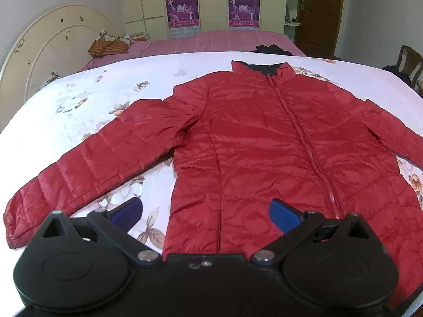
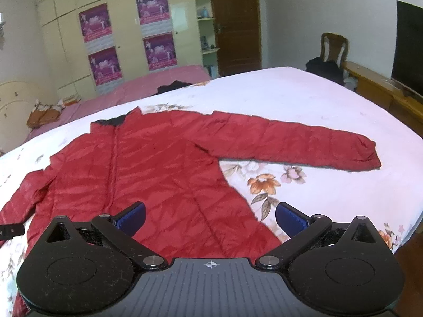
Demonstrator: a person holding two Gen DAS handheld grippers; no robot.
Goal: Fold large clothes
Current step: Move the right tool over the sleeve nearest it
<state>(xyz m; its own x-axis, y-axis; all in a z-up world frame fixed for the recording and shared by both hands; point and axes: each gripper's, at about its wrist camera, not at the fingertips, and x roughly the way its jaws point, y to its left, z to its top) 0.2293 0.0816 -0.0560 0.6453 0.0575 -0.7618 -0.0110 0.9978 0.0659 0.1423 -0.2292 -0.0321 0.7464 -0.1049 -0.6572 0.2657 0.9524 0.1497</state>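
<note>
Red quilted jacket (image 1: 264, 137) with black collar lining ahead of the black, blue-padded left claw (image 1: 206, 211), white bedsheet (image 1: 105, 92) printed with orange and pink flowers, pink striped bedspread (image 1: 211, 39) beyond.

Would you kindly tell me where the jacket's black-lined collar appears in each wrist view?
Left wrist: collar sits upper centre-right, at the zipper's top.
Right wrist: collar sits left of centre, mid-height.
Shared landmark: the brown door behind the bed.
</note>
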